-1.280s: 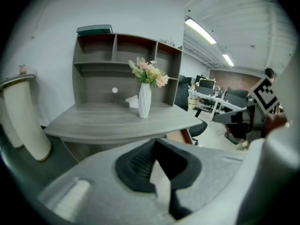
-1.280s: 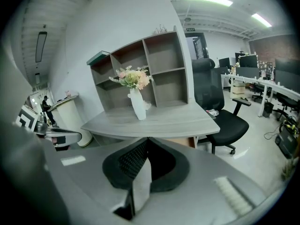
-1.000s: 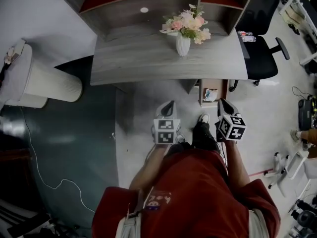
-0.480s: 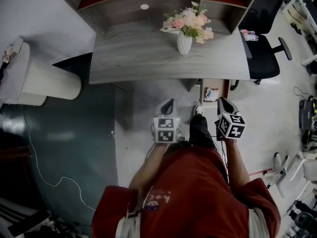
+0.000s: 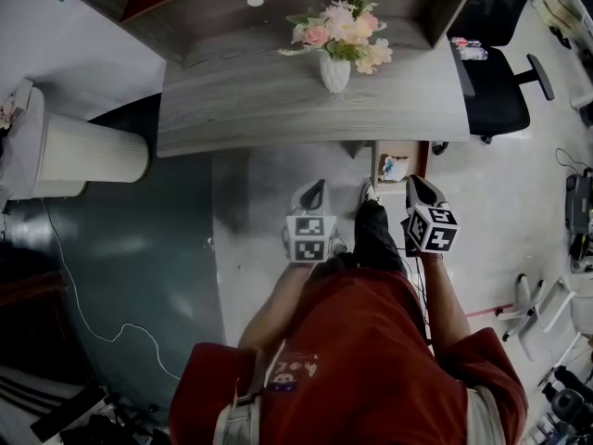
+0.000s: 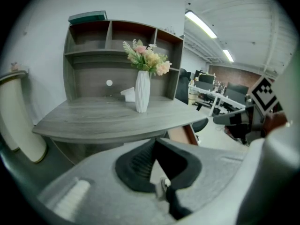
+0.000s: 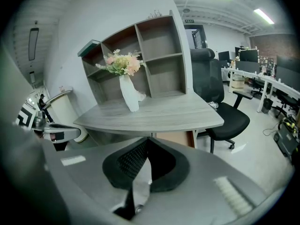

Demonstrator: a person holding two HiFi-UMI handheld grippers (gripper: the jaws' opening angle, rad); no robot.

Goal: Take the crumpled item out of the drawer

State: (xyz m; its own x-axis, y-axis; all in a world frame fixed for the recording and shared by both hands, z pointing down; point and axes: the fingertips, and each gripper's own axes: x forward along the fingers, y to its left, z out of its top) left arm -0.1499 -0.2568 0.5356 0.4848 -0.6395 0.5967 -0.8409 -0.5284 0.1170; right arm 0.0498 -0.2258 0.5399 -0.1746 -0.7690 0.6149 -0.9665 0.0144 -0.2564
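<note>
Only the head view looks down into the open drawer point(image 5: 400, 160), which sticks out from under the right front of the desk point(image 5: 269, 100). The crumpled item point(image 5: 393, 167) lies inside it, a small pale lump, too tiny to tell what it's made of. The left gripper view & right gripper view show just a brown bit of the drawer point(image 6: 180, 134) under the desk edge, not its inside. The left gripper point(image 5: 313, 193) has its jaws pressed together w/ nothing in them, & the right gripper point(image 5: 414, 188) is the same: tips touching, nothing pinched. Both are held out in front of the person point(image 5: 371, 360) in a red top. The right one's tip shows near the drawer's front end, apart from the item. Each gripper view catches the other gripper at its side, w/ its black & white marker cube point(image 6: 263, 93). Those views also show the shelf point(image 7: 161, 76) at the back of the desk from the front, w/ a teal flat thing point(image 6: 87, 17) on top. The head view sees that shelf from above only. The white vase point(image 5: 334, 72) w/ pink flowers point(image 5: 338, 31) shows in all three. The black chair point(image 5: 496, 91) is cut off by the edge in the head view but whole in the right gripper view. A white round thing point(image 5: 93, 153) stands left of the desk. Writing: the cubes have square patterns, not words. The small print on the red top is too blurry to read.
</note>
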